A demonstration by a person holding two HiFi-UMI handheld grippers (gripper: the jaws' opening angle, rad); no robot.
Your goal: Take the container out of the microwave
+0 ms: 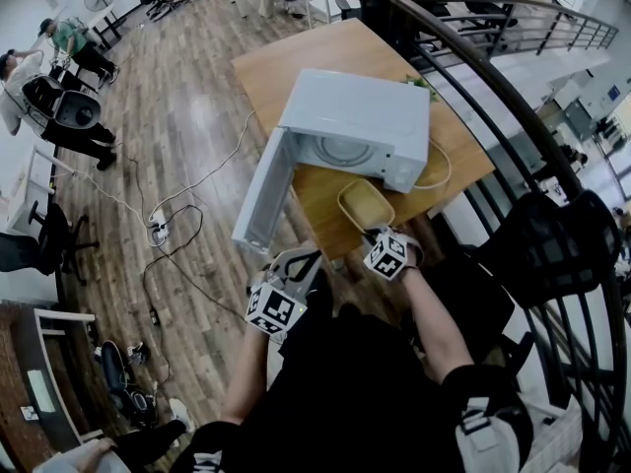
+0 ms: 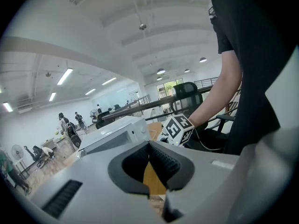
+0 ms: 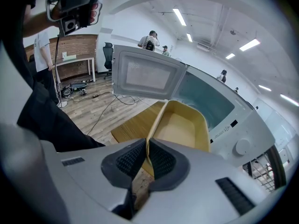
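Observation:
A white microwave (image 1: 350, 126) stands on a wooden table (image 1: 296, 62) with its door (image 1: 264, 193) swung open to the left. A shallow yellow container (image 1: 365, 205) is outside the cavity, just in front of the microwave near the table's front edge. My right gripper (image 3: 148, 155) is shut on the near rim of the yellow container (image 3: 182, 125); in the head view the right gripper (image 1: 380, 236) is at the container's front edge. My left gripper (image 2: 149, 148) is shut with nothing in it. The left gripper (image 1: 296, 264) is held off the table's edge, below the open door.
The microwave's cable (image 1: 439, 170) loops over the table's right side. A black curved railing (image 1: 513, 136) runs close on the right. Cables and a power strip (image 1: 158, 230) lie on the wooden floor at left. People (image 1: 74, 42) stand far off.

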